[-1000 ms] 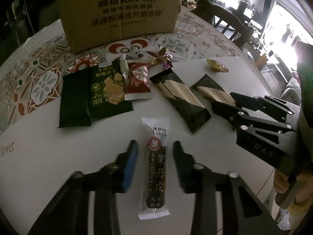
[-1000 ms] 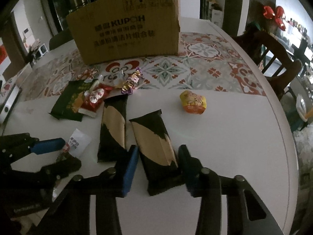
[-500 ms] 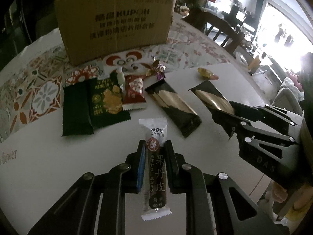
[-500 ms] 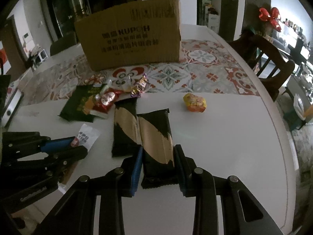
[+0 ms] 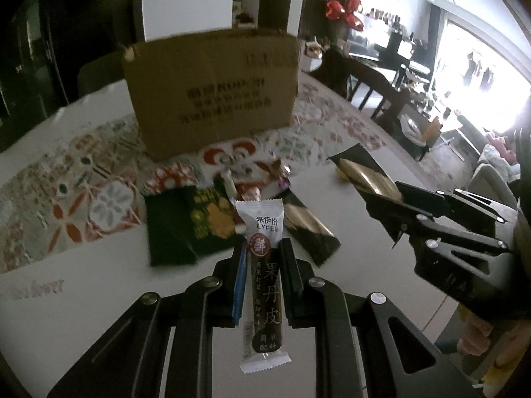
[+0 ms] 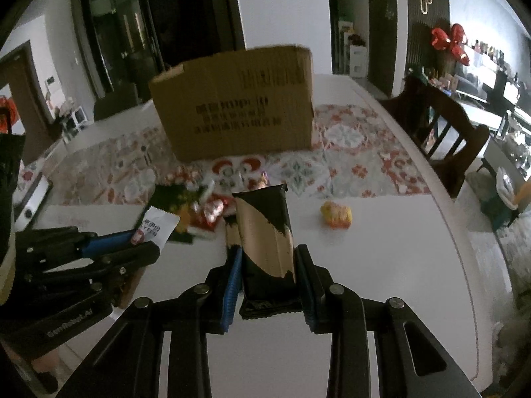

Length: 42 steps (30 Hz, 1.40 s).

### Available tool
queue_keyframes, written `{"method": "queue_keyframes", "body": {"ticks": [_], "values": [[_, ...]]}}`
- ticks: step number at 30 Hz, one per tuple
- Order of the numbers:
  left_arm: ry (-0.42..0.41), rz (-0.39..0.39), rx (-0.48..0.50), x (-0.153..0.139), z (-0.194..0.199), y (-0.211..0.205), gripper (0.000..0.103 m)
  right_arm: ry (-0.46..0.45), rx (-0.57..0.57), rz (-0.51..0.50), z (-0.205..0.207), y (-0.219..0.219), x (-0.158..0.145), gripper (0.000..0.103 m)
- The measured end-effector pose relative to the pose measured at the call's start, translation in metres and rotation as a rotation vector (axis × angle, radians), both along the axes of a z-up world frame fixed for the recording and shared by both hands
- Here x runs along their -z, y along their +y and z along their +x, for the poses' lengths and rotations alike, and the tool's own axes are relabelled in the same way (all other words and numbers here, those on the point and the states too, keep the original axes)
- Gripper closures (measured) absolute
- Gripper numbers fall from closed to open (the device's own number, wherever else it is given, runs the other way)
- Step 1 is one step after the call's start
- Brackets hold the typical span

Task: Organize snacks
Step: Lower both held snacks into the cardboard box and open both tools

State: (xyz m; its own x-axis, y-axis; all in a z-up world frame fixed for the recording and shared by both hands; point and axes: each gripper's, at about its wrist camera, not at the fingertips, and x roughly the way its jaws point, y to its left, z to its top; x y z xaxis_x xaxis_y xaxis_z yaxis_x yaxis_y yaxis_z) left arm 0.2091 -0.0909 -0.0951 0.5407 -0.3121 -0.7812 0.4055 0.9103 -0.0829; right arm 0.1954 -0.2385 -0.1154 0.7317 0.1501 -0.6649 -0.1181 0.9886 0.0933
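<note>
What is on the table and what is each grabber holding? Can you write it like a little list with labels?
left gripper: shut on the long white snack stick
right gripper: shut on a black and gold snack bar
cardboard box: stands at the back on the patterned cloth
still on the table: green packets, another black and gold bar, a small yellow snack

The cardboard box (image 6: 232,106) walls off the table's (image 6: 381,265) far side; bare tabletop lies right of the yellow snack (image 6: 336,214).
</note>
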Motion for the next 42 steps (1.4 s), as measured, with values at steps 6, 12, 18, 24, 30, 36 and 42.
{"method": "queue_keyframes", "body": {"ticks": [6,12,18,24,30,36,42], "values": [[-0.097,-0.004,-0.016,-0.028,0.005,0.009,0.083,-0.076,0.009,0.031,0.004,0.003,-0.026,0.07],[-0.178,-0.013,-0.024,-0.056,0.015,0.015,0.083,-0.141,-0.007,0.036,0.011,0.012,-0.048,0.07],[-0.253,-0.01,-0.034,-0.078,0.03,0.02,0.083,-0.195,-0.022,0.043,0.024,0.016,-0.07,0.07],[-0.283,-0.008,-0.032,-0.095,0.051,0.024,0.083,-0.229,-0.038,0.044,0.044,0.019,-0.091,0.07],[-0.32,-0.002,-0.028,-0.116,0.074,0.025,0.083,-0.265,-0.061,0.041,0.067,0.024,-0.111,0.07],[-0.352,0.0,-0.027,-0.133,0.1,0.024,0.083,-0.292,-0.065,0.033,0.093,0.025,-0.127,0.07],[-0.331,-0.007,-0.033,-0.141,0.137,0.02,0.083,-0.287,-0.067,0.045,0.123,0.022,-0.141,0.07]]}}
